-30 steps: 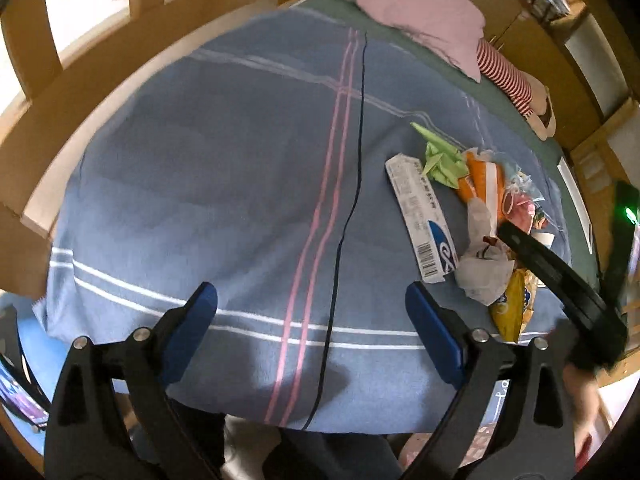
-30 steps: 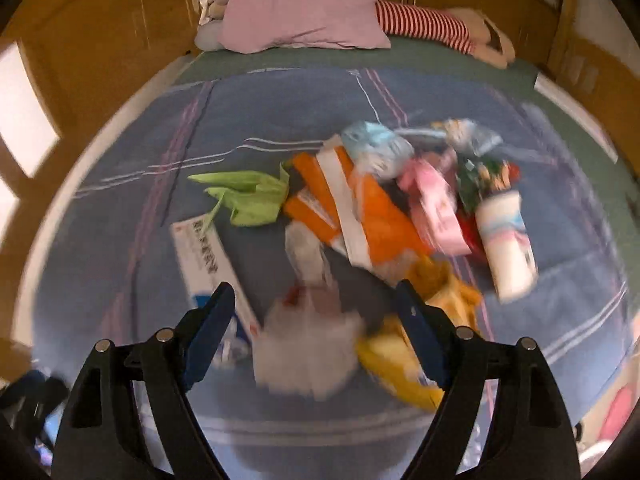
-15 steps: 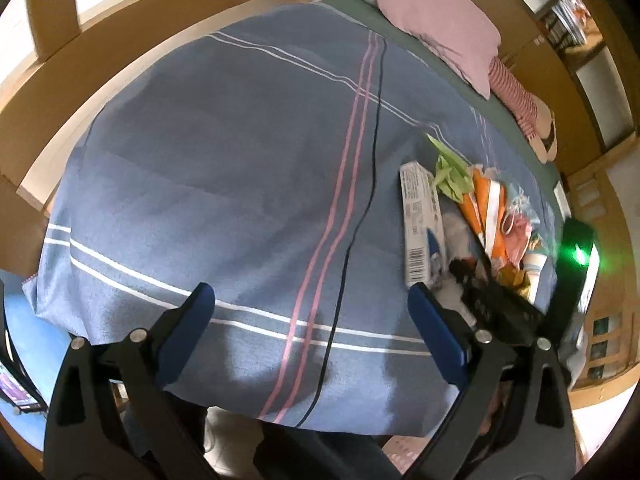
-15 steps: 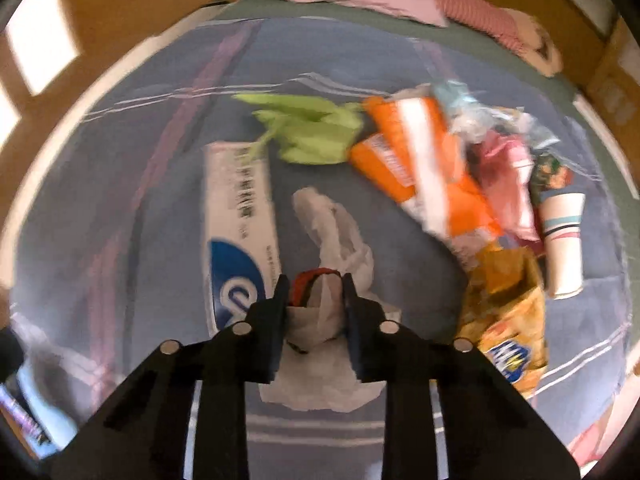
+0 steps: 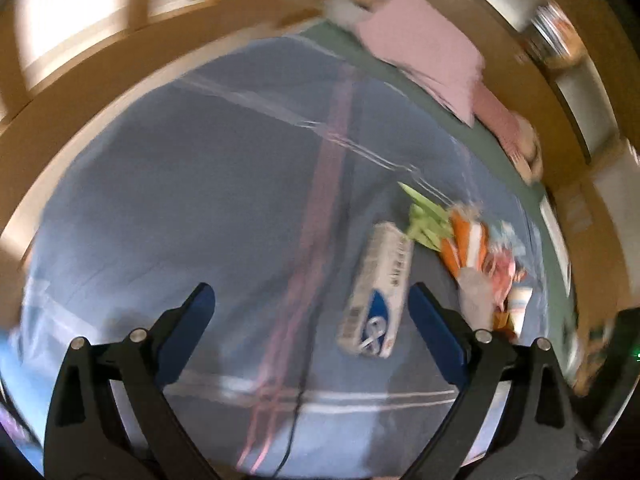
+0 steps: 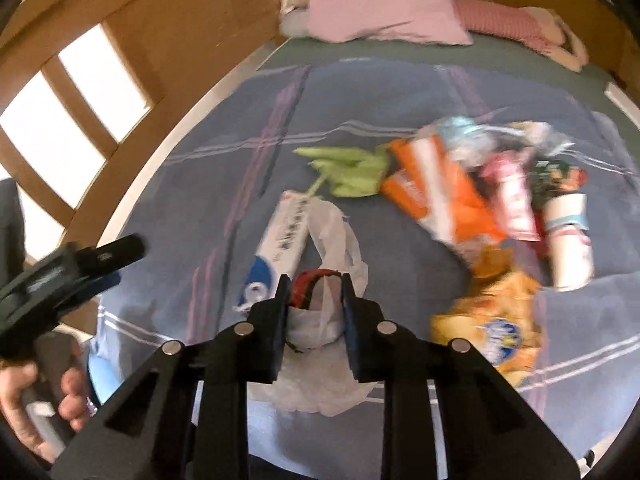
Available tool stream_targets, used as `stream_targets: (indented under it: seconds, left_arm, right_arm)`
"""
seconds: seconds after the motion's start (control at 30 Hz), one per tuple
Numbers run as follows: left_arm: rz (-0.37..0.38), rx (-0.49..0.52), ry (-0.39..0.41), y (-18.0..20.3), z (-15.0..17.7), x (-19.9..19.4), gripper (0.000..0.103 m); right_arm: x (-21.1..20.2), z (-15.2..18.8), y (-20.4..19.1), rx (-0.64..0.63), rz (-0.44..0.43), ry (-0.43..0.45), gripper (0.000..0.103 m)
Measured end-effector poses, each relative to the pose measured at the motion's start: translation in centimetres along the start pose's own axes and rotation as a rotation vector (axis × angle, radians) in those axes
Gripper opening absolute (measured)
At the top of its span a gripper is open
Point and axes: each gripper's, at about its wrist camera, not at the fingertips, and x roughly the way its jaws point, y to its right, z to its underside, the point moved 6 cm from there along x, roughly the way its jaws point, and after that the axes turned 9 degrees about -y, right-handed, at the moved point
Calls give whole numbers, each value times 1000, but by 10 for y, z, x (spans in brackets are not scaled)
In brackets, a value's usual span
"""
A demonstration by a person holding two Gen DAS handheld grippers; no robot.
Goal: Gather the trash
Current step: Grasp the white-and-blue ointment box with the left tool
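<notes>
My right gripper point(image 6: 315, 284) is shut on a crumpled white plastic bag point(image 6: 334, 232) with something red in its bunched top, and the bag hangs from the pads over the blue blanket point(image 6: 224, 168). Beside the bag lies a white and blue toothpaste box point(image 6: 286, 236). Further right is a heap of trash: a green wrapper point(image 6: 352, 168), an orange packet point(image 6: 436, 188), a pink packet point(image 6: 514, 200), a paper cup point(image 6: 570, 240) and a yellow snack bag point(image 6: 492, 320). My left gripper point(image 5: 310, 300) stands open above the blanket, the toothpaste box point(image 5: 380, 292) just inside its right finger, untouched.
A pink pillow point(image 6: 380, 0) and a striped soft toy point(image 6: 512, 20) lie at the head of the bed. Wooden rails point(image 6: 132, 40) run along the bed's left side. A person's hand point(image 6: 24, 400) holds the left gripper at the lower left. The blanket's left half point(image 5: 180, 200) is bare.
My right gripper went from wide open to shut on the white bag, then lifted it a little. The left gripper swung right, so the toothpaste box now sits between its fingers in view.
</notes>
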Motion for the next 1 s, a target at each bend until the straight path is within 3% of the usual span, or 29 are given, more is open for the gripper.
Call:
stream_targets:
  seconds: [0.17, 0.33, 0.37, 0.43, 0.47, 0.5, 0.57, 0.7, 0.8, 0.9, 1.0]
  left_arm:
    - [-37, 203, -158, 53, 10, 75, 97]
    - [-128, 369, -162, 81, 23, 114, 94]
    - [-153, 387, -157, 83, 22, 116, 90]
    - [-220, 438, -135, 88, 25, 116, 65]
    - [-225, 447, -129, 89, 24, 114, 58]
    - [-222, 449, -125, 89, 25, 112, 47]
    - [-202, 433, -128, 87, 26, 108, 42]
    - [-181, 384, -129, 78, 28, 94, 41]
    - [-197, 350, -91, 69, 25, 73, 41]
    - [-175, 309, -40, 59, 23, 45, 41]
    - [-162, 269, 13, 50, 24, 16, 41]
  right_arm:
    - [-32, 14, 20, 68, -12, 25, 25]
    - [-72, 39, 35, 65, 6, 100, 25]
    - [-75, 44, 37, 63, 15, 101, 25]
    - [-77, 52, 44, 74, 9, 103, 25]
    - [-77, 54, 45, 78, -2, 103, 25]
    - [-77, 57, 46, 82, -13, 104, 25]
    - [-69, 62, 44, 90, -30, 84, 25]
    - [-52, 59, 27, 62, -44, 62, 25]
    - [-35, 53, 12, 8, -1, 65, 25]
    - [-29, 53, 2, 12, -36, 61, 25]
    - [-33, 56, -4, -11, -11, 83, 25]
